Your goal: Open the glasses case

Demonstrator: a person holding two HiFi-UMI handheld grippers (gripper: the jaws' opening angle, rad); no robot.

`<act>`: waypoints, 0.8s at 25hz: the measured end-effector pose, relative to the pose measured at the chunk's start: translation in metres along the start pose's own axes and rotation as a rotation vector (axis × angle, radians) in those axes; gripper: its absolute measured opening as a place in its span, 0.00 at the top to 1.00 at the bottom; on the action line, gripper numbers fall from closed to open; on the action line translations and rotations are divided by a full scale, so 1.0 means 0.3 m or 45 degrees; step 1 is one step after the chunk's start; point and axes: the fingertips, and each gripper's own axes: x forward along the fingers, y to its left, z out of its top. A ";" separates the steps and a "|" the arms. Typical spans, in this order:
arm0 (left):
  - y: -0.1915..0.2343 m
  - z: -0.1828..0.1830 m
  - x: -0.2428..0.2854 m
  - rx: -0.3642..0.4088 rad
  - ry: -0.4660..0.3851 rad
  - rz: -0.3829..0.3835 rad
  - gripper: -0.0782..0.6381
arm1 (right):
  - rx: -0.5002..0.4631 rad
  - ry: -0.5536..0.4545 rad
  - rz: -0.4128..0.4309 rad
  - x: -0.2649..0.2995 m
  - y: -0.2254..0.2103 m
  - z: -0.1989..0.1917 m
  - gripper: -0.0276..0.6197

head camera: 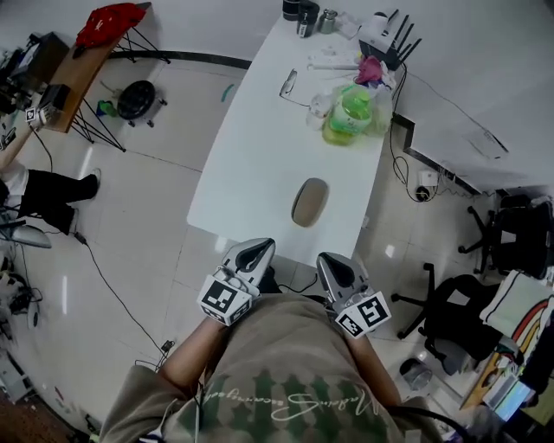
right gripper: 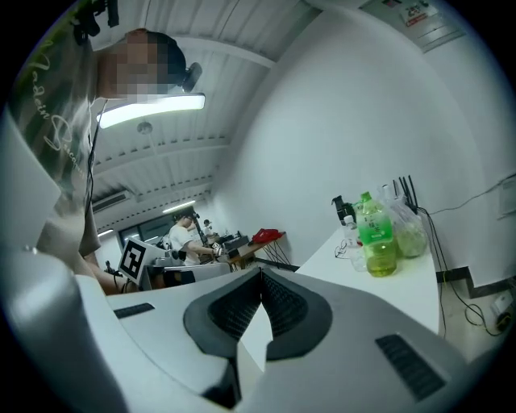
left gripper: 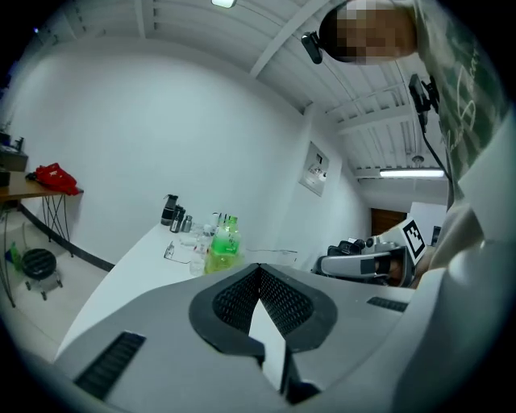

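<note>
A tan oval glasses case [head camera: 309, 202] lies closed on the white table [head camera: 260, 164], near its front edge. My left gripper [head camera: 256, 253] and right gripper [head camera: 331, 264] hang side by side just short of that edge, close to my body, both shut with nothing between the jaws. The case lies ahead of them, a little nearer the right one. In the left gripper view the shut left gripper [left gripper: 260, 270] points at the far bottles, and the right gripper [left gripper: 364, 262] shows beside it. In the right gripper view the right gripper [right gripper: 260, 274] is shut too. The case is hidden in both gripper views.
At the table's far end stand a green bottle [head camera: 351, 108], a clear bag, a pair of glasses [head camera: 289, 84], dark cups [head camera: 300, 13] and a router [head camera: 387, 35]. Office chairs [head camera: 450, 316] stand at the right. A person sits at the far left by a wooden desk [head camera: 78, 73].
</note>
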 end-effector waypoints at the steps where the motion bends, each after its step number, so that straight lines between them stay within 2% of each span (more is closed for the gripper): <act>1: 0.031 0.006 0.006 -0.005 0.006 -0.011 0.88 | -0.011 0.009 0.011 0.044 0.003 0.007 0.94; 6: 0.181 0.034 0.064 -0.031 0.019 -0.054 0.88 | -0.140 0.058 0.070 0.225 0.013 0.036 0.94; 11: 0.292 0.103 0.127 -0.020 -0.011 -0.029 0.88 | -0.108 0.065 0.052 0.305 -0.032 0.057 0.94; 14: 0.281 0.111 0.155 -0.045 0.003 -0.039 0.88 | -0.094 0.092 0.014 0.283 -0.078 0.053 0.94; 18: 0.252 0.075 0.200 -0.031 0.057 -0.026 0.88 | -0.204 0.174 0.050 0.260 -0.123 0.008 0.94; 20: 0.248 0.062 0.223 -0.019 0.076 0.017 0.88 | -0.143 0.197 0.062 0.248 -0.170 -0.018 0.94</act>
